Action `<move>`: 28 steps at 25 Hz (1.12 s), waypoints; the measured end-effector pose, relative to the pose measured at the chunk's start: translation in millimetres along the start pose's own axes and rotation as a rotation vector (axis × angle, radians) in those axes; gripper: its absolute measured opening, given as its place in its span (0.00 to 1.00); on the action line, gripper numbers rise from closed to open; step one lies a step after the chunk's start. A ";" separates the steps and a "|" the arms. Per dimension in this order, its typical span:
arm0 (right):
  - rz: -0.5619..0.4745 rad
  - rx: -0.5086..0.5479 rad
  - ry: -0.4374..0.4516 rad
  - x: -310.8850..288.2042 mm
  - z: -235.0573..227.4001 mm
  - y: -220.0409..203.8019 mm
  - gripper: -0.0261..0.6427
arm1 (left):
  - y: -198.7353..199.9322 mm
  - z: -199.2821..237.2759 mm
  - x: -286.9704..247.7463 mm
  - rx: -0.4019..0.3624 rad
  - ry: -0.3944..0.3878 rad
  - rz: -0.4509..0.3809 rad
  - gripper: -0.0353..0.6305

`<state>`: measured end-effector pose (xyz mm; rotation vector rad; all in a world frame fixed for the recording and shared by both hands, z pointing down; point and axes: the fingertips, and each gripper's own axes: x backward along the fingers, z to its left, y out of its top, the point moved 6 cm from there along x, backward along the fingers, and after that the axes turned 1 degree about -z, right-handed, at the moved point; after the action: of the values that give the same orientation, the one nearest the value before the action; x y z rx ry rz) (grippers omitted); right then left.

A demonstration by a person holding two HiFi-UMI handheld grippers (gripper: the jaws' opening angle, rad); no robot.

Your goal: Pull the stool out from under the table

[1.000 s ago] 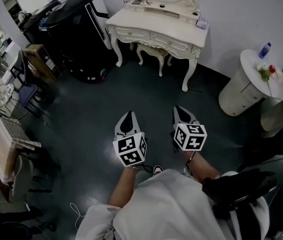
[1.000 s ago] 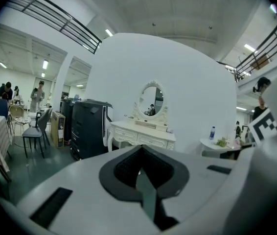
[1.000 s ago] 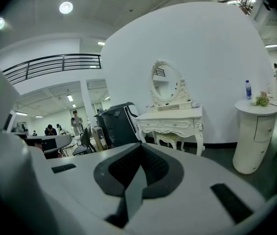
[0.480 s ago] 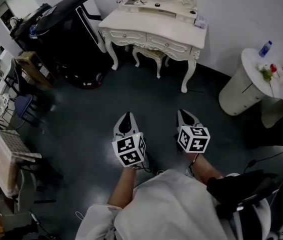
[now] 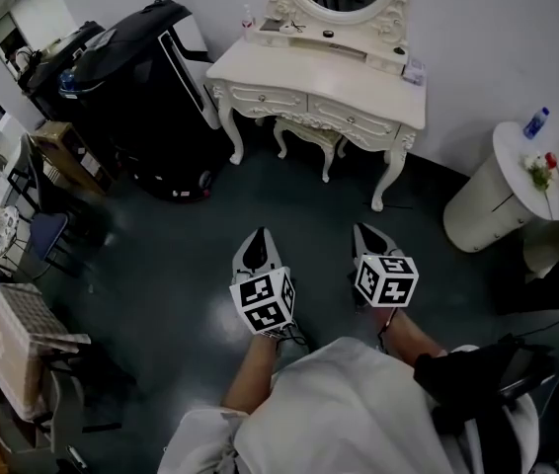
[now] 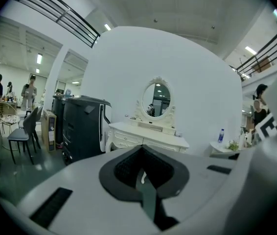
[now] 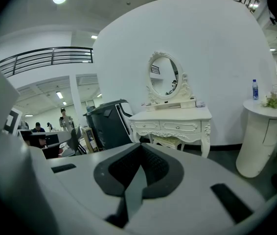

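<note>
Left gripper (image 5: pixel 257 239), right gripper (image 5: pixel 368 233): jaws together, empty, carried nearer table (image 5: pixel 299 72); stool (image 5: pixel 311 135) still tucked under, unreached.

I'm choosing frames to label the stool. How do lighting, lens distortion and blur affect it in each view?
Head view: dim, the stool shadowed under the table, straight lines bowed. Left gripper view: heavy fisheye, black corners; the blurred body of the left gripper mostly hides the stool. Right gripper view: same fisheye, stool fairly sharp, evenly lit.
</note>
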<state>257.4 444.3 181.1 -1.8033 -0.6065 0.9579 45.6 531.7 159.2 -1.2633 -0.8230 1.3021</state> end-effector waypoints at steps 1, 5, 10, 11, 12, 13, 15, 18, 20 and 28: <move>0.001 -0.001 0.001 -9.2 6.0 3.2 0.04 | 4.1 7.9 -7.0 0.003 -0.002 -0.002 0.05; 0.012 0.003 0.004 -46.4 29.0 11.2 0.04 | 16.2 41.3 -33.9 0.014 -0.004 -0.004 0.05; 0.008 0.003 -0.012 -87.1 49.1 21.4 0.04 | 22.6 77.3 -68.0 0.027 -0.012 0.017 0.05; 0.005 0.004 -0.017 -93.9 52.1 23.5 0.04 | 24.1 83.0 -74.5 0.029 -0.017 0.019 0.05; 0.005 0.005 -0.022 -99.8 54.8 25.2 0.04 | 25.7 88.0 -80.3 0.031 -0.023 0.020 0.05; 0.006 0.006 -0.027 -104.7 57.0 26.4 0.04 | 27.0 92.1 -85.7 0.034 -0.028 0.019 0.05; 0.012 0.009 -0.037 -111.5 59.1 27.1 0.04 | 27.6 98.1 -96.0 0.041 -0.037 0.014 0.05; 0.020 0.018 -0.052 -119.1 60.2 26.6 0.04 | 24.1 107.0 -110.7 0.063 -0.041 0.019 0.05; 0.029 0.023 -0.068 -123.8 58.7 27.1 0.04 | 21.1 110.8 -118.5 0.078 -0.049 0.033 0.05; 0.055 -0.003 -0.098 -150.7 48.0 25.1 0.04 | 14.4 110.4 -148.9 0.068 -0.078 0.078 0.05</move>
<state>132.2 346.0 199.0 -1.7916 -0.6220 1.0889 -87.3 407.4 197.5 -1.2074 -0.7846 1.4382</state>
